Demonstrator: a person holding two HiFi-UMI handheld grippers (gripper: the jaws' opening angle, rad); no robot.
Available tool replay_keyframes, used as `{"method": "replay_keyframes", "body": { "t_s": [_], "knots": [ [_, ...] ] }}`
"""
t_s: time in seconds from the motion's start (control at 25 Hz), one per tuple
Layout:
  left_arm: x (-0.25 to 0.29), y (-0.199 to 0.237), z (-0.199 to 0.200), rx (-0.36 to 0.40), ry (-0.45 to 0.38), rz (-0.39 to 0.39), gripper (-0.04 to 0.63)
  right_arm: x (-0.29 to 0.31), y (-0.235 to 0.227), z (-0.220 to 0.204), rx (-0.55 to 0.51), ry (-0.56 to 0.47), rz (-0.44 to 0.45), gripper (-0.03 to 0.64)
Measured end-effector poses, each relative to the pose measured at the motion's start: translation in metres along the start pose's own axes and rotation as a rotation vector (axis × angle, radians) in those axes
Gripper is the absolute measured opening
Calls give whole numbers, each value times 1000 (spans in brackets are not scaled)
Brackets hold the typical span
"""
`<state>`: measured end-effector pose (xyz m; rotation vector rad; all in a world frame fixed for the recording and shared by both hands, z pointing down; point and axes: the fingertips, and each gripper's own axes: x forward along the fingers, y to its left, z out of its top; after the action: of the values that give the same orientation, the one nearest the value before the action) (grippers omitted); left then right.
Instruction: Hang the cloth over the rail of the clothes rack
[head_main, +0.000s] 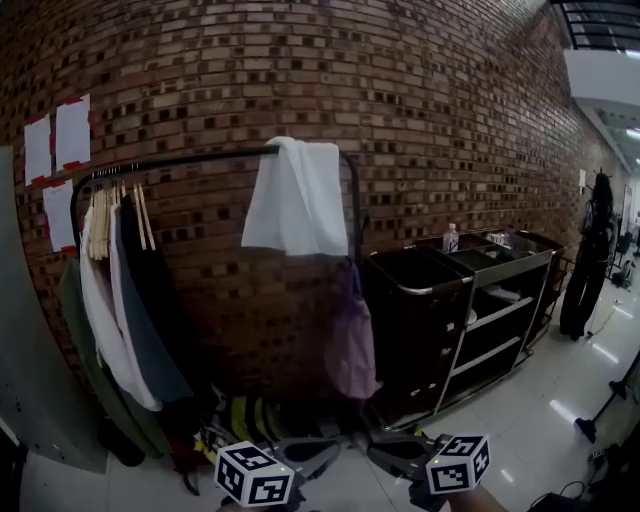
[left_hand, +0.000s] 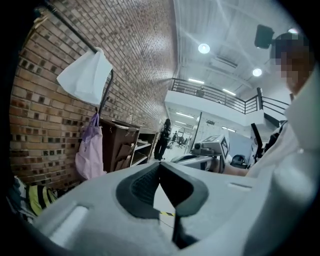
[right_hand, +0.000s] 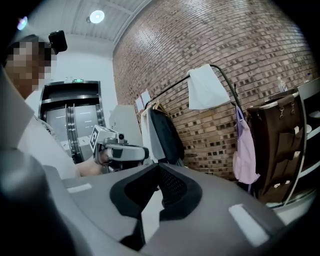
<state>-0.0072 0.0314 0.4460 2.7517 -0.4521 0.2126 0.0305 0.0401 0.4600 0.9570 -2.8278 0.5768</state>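
Observation:
A white cloth (head_main: 297, 197) hangs folded over the right end of the black rail (head_main: 180, 162) of the clothes rack, against the brick wall. It also shows in the left gripper view (left_hand: 86, 77) and the right gripper view (right_hand: 206, 87). Both grippers sit low at the bottom of the head view, well below and in front of the rack, tips turned toward each other. My left gripper (head_main: 325, 455) (left_hand: 160, 167) is shut with nothing between its pads. My right gripper (head_main: 385, 452) (right_hand: 159, 167) is shut and empty too. Neither touches the cloth.
Several garments on wooden hangers (head_main: 120, 300) fill the rack's left half. A purple bag (head_main: 352, 345) hangs at its right post. A dark service cart (head_main: 470, 310) with a bottle (head_main: 451, 238) stands to the right; a person (head_main: 590, 270) stands beyond. Striped items (head_main: 245, 415) lie under the rack.

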Motion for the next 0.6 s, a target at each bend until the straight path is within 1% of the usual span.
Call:
{"method": "replay_keyframes", "body": {
  "t_s": [0.12,0.24,0.36,0.48,0.6],
  "knots": [
    [13,73,22,4,-3,-3,2,50,-54,27,6,-22,-9,-2],
    [24,144,58,6,-8,4,2,99,-105,67,-1,-29,-12,-2],
    [30,208,100,47,-7,26,2,146,-145,113,-20,-43,-1,-2],
    [31,260,140,86,-24,40,2,186,-174,156,-56,-62,7,-2],
    [34,297,166,82,-36,41,2,210,-197,186,-88,-78,-14,-2]
  ]
}}
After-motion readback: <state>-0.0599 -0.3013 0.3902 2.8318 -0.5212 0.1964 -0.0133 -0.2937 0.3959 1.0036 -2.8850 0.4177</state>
